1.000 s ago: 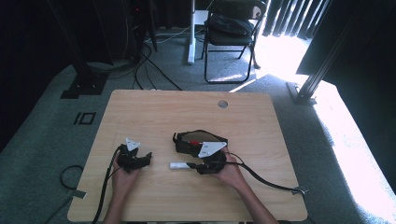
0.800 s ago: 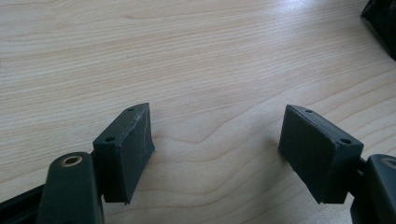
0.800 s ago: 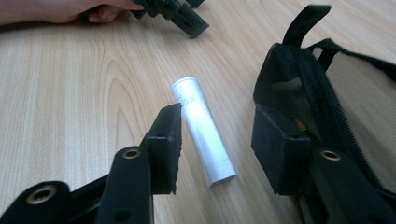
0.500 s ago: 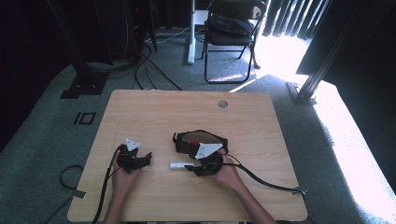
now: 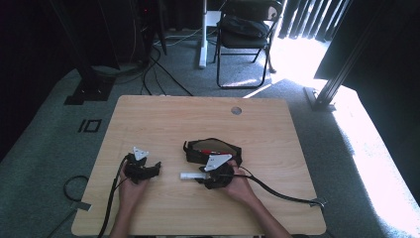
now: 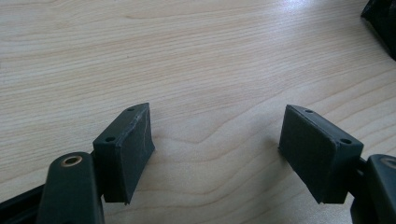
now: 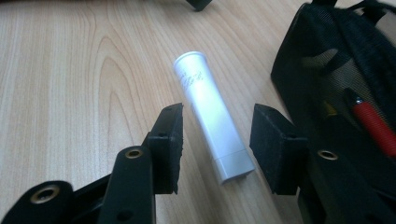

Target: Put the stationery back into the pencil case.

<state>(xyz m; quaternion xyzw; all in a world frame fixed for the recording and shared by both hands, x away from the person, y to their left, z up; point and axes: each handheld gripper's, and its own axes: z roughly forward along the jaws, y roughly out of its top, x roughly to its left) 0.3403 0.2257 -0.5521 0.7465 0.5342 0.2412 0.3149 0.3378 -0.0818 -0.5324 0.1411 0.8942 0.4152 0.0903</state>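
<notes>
Tube: white tube (image 7: 211,119) lies flat between my right gripper (image 7: 217,140) jaws, long axis running away from me.
Jaws: released, straddling without touching, having just closed a little.
Left gripper (image 6: 217,149): released, empty, farther off.

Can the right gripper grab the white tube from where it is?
Probably yes. The right gripper has its jaws open on either side of the white tube, which lies flat on the table with nothing blocking it.

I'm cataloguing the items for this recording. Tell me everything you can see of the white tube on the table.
The white tube is a slim, smooth cylinder, plastic by its look, with a flared end bearing faint print and a squarish cap at the other. It lies flat on the wooden table, beside the black mesh pouch. The right claw straddles its capped end, with a gap showing between the jaws and the tube.
</notes>
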